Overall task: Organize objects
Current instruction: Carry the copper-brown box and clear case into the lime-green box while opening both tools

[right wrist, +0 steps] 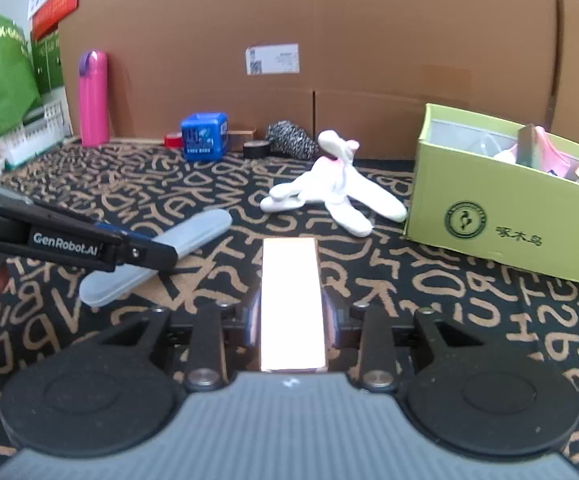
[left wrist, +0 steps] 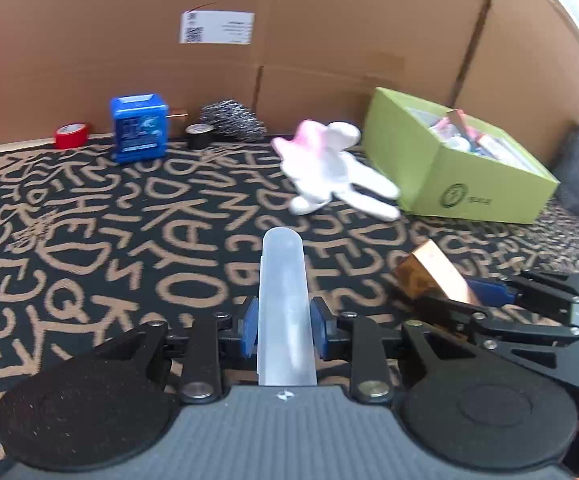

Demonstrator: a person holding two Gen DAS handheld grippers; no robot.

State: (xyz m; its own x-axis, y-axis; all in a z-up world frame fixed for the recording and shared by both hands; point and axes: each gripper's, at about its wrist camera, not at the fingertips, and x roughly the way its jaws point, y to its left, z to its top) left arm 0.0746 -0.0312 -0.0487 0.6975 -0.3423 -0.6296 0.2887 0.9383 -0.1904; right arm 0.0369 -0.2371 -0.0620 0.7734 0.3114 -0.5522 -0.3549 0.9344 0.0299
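Over a letter-patterned mat by cardboard, hand-held grippers pinch a translucent case and copper box

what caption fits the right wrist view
Right gripper holds a shiny copper box facing a white plush toy and green box.

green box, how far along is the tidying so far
Done: green box already holds several items. In hand: left gripper grips a translucent case; right gripper grips a copper box. Left: plush rabbit, blue cube, tape rolls.
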